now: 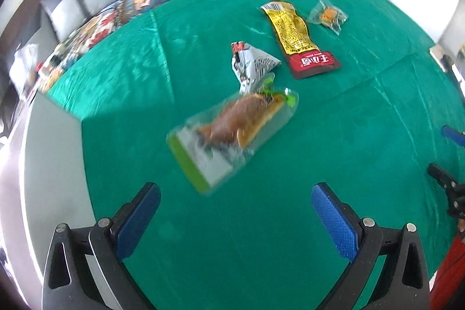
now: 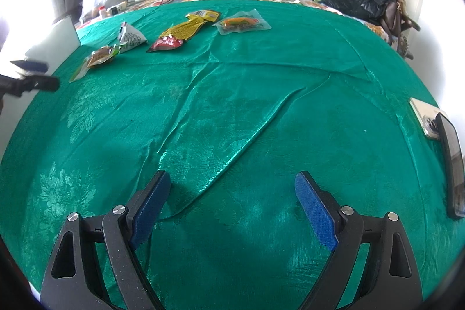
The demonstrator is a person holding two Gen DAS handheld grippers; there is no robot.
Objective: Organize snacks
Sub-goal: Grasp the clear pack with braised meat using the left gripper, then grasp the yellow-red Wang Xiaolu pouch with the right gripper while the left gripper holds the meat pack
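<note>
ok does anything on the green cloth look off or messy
Mostly the snacks are scattered, not lined up: the bread packet overlaps a corner of the crumpled triangular pack, and the yellow-red pouch lies askew beside them. The cloth is creased. Nothing looks spilled or torn.

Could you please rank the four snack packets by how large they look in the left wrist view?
1. Bread packet, though it is nearest.
2. Yellow-red pouch.
3. Black-and-white triangular packet.
4. Small clear packet, though it is farthest.
</note>
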